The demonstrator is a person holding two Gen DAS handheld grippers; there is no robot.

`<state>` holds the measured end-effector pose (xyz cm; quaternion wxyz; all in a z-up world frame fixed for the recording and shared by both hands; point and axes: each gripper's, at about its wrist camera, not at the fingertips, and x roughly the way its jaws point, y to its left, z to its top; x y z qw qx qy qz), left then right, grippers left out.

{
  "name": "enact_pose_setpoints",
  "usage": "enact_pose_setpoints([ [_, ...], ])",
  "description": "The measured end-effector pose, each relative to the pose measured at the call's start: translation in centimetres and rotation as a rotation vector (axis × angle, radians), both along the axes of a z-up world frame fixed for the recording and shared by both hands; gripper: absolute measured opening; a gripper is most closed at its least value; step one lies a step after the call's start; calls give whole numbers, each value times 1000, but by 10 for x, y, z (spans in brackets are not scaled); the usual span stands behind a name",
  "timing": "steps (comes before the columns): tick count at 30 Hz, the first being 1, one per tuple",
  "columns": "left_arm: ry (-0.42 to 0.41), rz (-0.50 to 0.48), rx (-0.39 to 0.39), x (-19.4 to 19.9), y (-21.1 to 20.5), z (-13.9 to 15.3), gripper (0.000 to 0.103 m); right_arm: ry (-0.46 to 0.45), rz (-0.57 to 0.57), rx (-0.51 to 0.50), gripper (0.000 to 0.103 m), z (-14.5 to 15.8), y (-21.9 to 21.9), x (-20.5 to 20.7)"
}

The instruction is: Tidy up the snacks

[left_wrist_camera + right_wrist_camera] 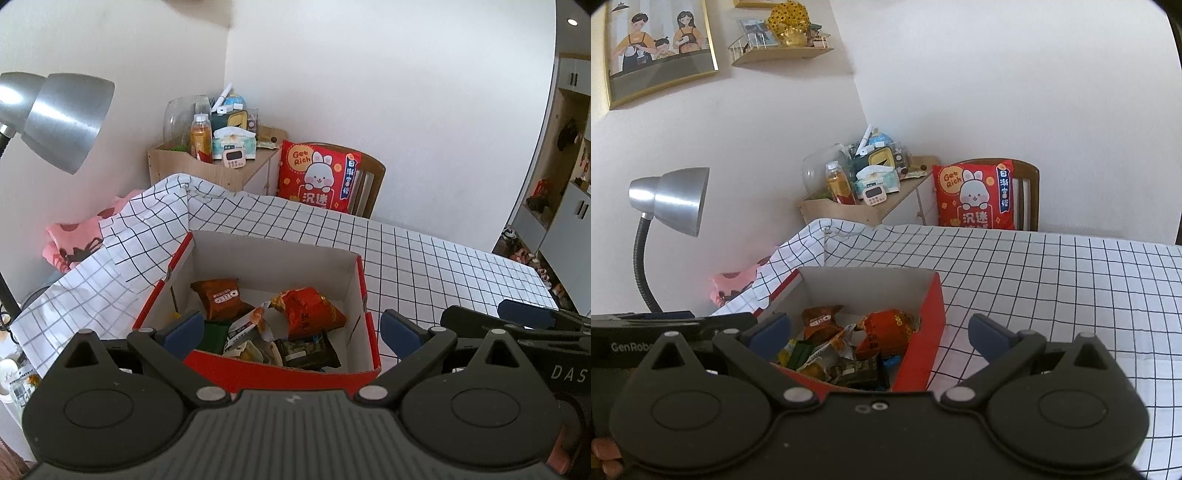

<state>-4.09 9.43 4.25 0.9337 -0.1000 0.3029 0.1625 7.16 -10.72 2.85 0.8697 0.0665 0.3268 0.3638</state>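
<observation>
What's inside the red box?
The red box holds loose snack packets: a brown one, an orange-red one, a dark one. Whatever lies beneath the pile is covered.

You had the box (364, 295) on the counter (443, 266), near its left end, with the snack packets (295, 325) piled inside it. Your left gripper (291, 332) hung over the box's near wall, and your right gripper (879, 334) hung beside it, above the box's right wall. Behind the counter stood a cabinet (236, 173) in the corner with a bottle (201, 138) and a tissue pack (236, 142) on top. Right of the cabinet stood a chair (371, 184) with a cushion (317, 173) on it. The lamp (670, 199) stood left of the box.
</observation>
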Motion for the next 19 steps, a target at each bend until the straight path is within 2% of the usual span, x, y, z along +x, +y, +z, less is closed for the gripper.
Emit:
enact_pose_setpoints([
  [19,24,5,-24,2,2,-2,102,25,-12,-8,103,-2,-3,3],
])
